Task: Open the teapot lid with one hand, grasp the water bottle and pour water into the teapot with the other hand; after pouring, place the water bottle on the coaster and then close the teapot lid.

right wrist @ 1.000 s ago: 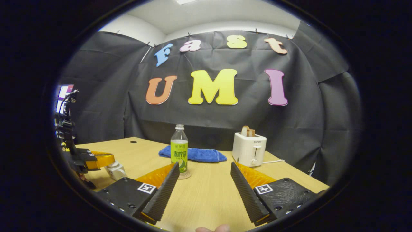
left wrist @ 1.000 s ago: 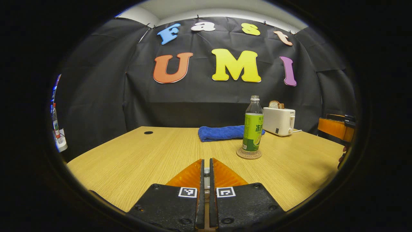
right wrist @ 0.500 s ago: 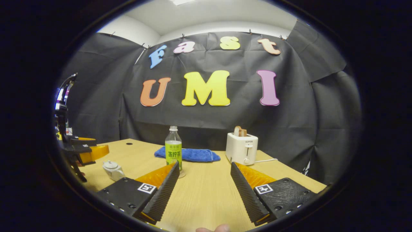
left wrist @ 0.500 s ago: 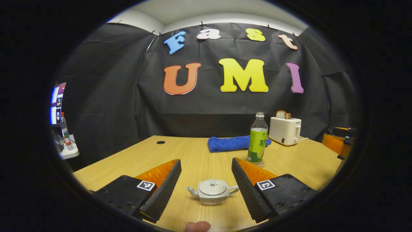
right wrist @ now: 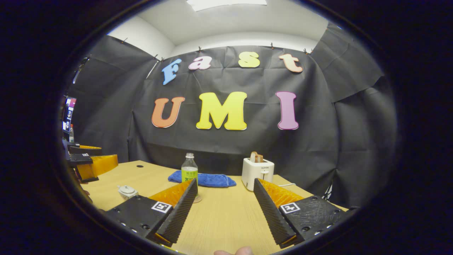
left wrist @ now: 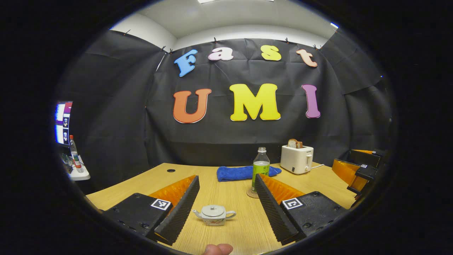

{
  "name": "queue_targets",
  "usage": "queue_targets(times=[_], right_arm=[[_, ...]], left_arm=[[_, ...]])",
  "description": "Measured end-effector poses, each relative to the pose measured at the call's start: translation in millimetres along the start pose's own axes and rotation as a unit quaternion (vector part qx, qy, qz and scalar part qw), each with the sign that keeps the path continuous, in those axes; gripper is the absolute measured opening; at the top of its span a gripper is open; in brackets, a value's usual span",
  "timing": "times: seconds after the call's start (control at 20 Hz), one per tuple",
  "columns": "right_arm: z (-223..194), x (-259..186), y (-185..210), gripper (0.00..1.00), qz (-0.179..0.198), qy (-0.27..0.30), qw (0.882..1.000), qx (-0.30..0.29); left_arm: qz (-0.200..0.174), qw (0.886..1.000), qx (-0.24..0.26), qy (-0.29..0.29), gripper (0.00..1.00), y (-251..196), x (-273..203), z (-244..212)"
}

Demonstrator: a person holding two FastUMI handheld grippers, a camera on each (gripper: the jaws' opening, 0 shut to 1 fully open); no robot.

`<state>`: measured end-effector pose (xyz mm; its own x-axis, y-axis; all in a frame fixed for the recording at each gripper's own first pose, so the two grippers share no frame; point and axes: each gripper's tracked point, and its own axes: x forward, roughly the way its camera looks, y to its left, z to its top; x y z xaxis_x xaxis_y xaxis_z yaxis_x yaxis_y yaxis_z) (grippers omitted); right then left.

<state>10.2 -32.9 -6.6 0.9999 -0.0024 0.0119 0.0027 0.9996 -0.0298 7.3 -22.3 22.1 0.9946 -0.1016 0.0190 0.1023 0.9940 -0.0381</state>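
Wooden table (left wrist: 226,184) in the left gripper view carries a lidded teapot (left wrist: 214,215) between the wide-spread fingers of the left gripper (left wrist: 226,203); behind stands the bottle (left wrist: 260,170) on its coaster (left wrist: 252,193), before a blue towel (left wrist: 237,173) and toaster (left wrist: 296,159). In the right gripper view, the right gripper (right wrist: 224,202) gapes wide, holding nothing; the teapot (right wrist: 127,191) sits far left.

In the right gripper view the water bottle's (right wrist: 189,168) base and most of the coaster (right wrist: 197,199) are being hidden by a finger (right wrist: 178,212) — and the teapot's (right wrist: 127,191) details are being rendered too small to tell.
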Motion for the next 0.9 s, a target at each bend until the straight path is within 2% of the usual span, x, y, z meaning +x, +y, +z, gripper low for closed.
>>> queue_targets(times=[0.2,0.3,0.35,0.65,0.9], right_arm=[[7.3,-13.9,6.3,0.95,-0.014,-0.017,1.0,-0.02],[3.7,-18.5,15.4,0.97,-0.011,-0.011,1.0,-0.016],[2.9,-18.9,17.7,0.95,-0.012,-0.009,1.0,-0.012],[0.2,-19.1,27.7,0.95,-0.017,0.002,1.0,0.004],[2.0,-17.2,34.3,0.95,-0.017,0.0,1.0,-0.001]], left_arm=[[-0.001,1.0,0.01,0.0,0.98,2.3,-10.8,-3.3],[0.004,1.0,0.011,-0.003,0.98,7.5,-14.8,0.1],[0.011,1.0,0.012,-0.006,0.98,11.8,-16.2,2.1],[0.001,1.0,0.026,-0.016,0.98,9.6,-17.5,4.2],[0.01,1.0,0.026,-0.009,0.98,15.7,-13.2,-2.6]])
